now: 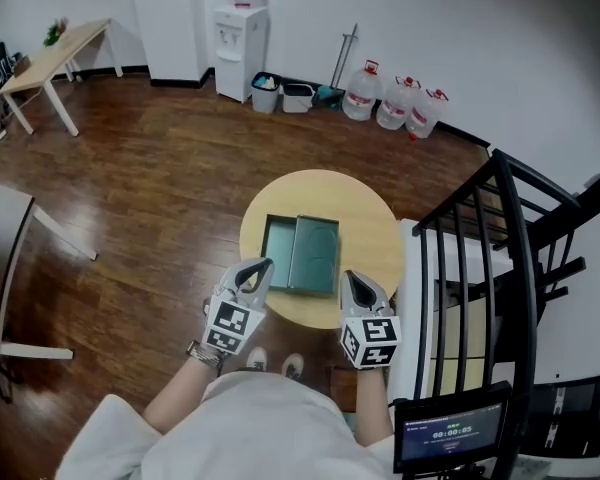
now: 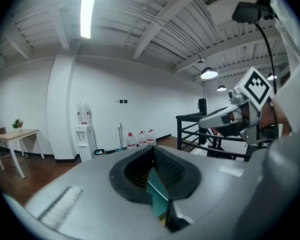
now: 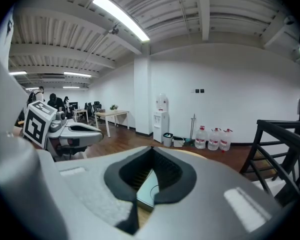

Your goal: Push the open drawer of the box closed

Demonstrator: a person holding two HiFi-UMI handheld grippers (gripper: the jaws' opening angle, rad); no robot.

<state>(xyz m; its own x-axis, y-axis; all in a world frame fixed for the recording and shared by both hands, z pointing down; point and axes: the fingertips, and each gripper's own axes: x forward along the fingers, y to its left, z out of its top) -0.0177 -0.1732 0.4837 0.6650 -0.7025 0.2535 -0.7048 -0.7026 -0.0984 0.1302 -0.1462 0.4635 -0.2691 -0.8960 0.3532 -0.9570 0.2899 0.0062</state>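
**A:** Where is the box right now?

**B:** I see the dark green flat box [image 1: 302, 254] lying in the middle of the round pale wooden table [image 1: 372, 230]. Its drawer [image 1: 282, 251] looks pulled out to one side, so two shallow green trays sit side by side. I can't say for sure which half is the drawer.

**A:** And your claws?

**B:** Both are closed tight with nothing clamped in them. My left gripper [image 1: 261, 267] points at the near left corner of the box, and my right gripper [image 1: 351, 279] sits just beside the near right corner. I can't tell if either tip touches it.

**A:** What do the gripper views give you?

**B:** In the left gripper view a sliver of green box shows below the pressed-together jaws. In the right gripper view I get a green edge and a strip of table under it.

**A:** Anything else around?

**B:** A black metal railing [image 1: 500, 268] stands right of the table. Far across the dark wooden floor [image 1: 160, 168], a white water dispenser [image 1: 242, 36] and clear water bottles [image 1: 395, 103] line the wall
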